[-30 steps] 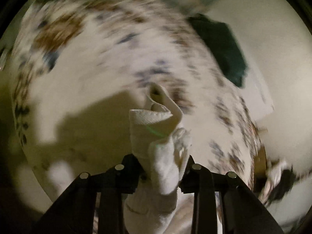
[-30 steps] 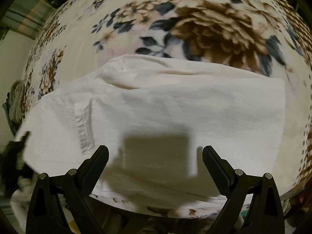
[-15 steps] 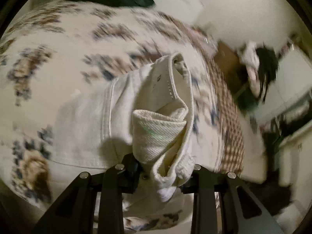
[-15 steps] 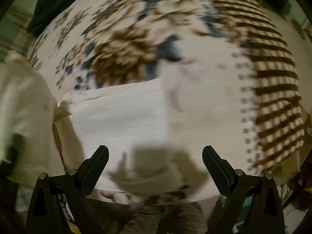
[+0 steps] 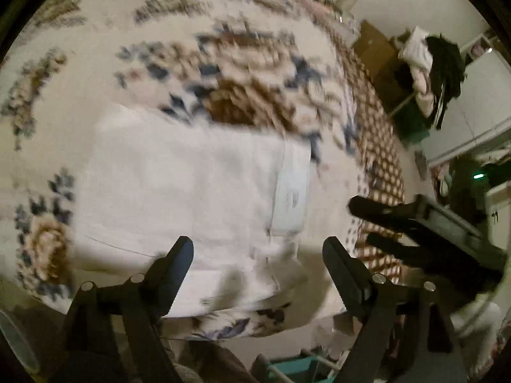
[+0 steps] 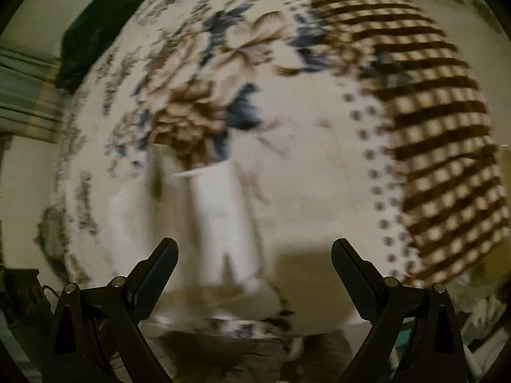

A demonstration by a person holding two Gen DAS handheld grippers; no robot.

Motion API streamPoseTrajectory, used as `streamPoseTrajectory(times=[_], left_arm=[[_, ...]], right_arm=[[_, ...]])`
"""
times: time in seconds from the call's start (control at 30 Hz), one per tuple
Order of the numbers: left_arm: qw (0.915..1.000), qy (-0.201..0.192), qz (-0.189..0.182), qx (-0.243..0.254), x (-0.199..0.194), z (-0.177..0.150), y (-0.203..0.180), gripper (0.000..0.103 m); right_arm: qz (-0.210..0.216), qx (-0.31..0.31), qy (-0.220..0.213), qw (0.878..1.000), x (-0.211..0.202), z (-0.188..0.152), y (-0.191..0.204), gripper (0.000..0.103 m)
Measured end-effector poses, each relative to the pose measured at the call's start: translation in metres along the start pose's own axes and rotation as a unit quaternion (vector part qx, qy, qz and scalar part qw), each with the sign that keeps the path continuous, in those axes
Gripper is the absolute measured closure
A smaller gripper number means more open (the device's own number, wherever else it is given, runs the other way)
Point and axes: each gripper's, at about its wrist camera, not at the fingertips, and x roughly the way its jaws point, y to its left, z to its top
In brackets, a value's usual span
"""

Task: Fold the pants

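Note:
The white pants [image 5: 191, 191] lie folded into a flat rectangle near the front edge of the bed, with a label patch toward their right end. My left gripper [image 5: 258, 255] is open and empty just above their near edge. The right gripper shows in the left wrist view [image 5: 380, 220] as black fingers to the right of the pants. In the right wrist view my right gripper [image 6: 254, 257] is open and empty. There the pants [image 6: 223, 217] are a blurred white shape at lower left.
The bed is covered by a cream floral blanket [image 5: 242, 73] with a brown checked border [image 6: 440, 127] on the right. A dark green garment [image 6: 102, 25] lies at the far left corner. A rack with clothes [image 5: 434, 63] stands beyond the bed.
My left gripper has let go of the bunched pants end and opened. The pants now lie flat and folded. Both cameras have swung to the right.

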Motion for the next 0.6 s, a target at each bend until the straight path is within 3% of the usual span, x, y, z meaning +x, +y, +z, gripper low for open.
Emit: streamPoseTrajectory(times=[0.13,0.27,0.33,0.37,0.4,0.43,0.47,0.6], left_arm=[[0.9978,-0.032,0.052,-0.026,-0.021,0.006,0.034,0.021],[0.9887,-0.018,0.139,-0.054,-0.018,0.009,0.082,0.021],[0.9829,-0.016,0.17,-0.07,-0.015,0.009,0.106,0.021],[0.9809,-0.013,0.179,-0.075,-0.013,0.009,0.115,0.021],[0.9795,-0.01,0.185,-0.079,-0.011,0.009,0.123,0.021],[0.9782,-0.008,0.19,-0.083,-0.01,0.009,0.128,0.021],[0.9773,-0.008,0.192,-0.089,-0.01,0.01,0.133,0.021],[0.9778,-0.009,0.181,-0.105,-0.013,0.013,0.141,0.021]], right_arm=[[0.04,-0.012,0.028,0.999,0.025,0.005,0.019,0.005],[0.048,-0.018,0.047,0.998,0.064,0.011,0.033,0.005],[0.059,-0.029,0.042,0.997,0.08,0.011,0.042,0.023],[0.042,-0.033,0.039,0.998,0.087,0.011,0.045,0.063],[0.019,-0.037,0.043,0.998,0.096,0.01,0.048,0.072],[0.01,-0.038,0.034,0.999,0.098,0.009,0.051,0.075],[0.007,-0.041,0.023,0.999,0.096,0.007,0.054,0.088],[-0.019,-0.048,-0.008,0.999,0.07,-0.001,0.061,0.091]])
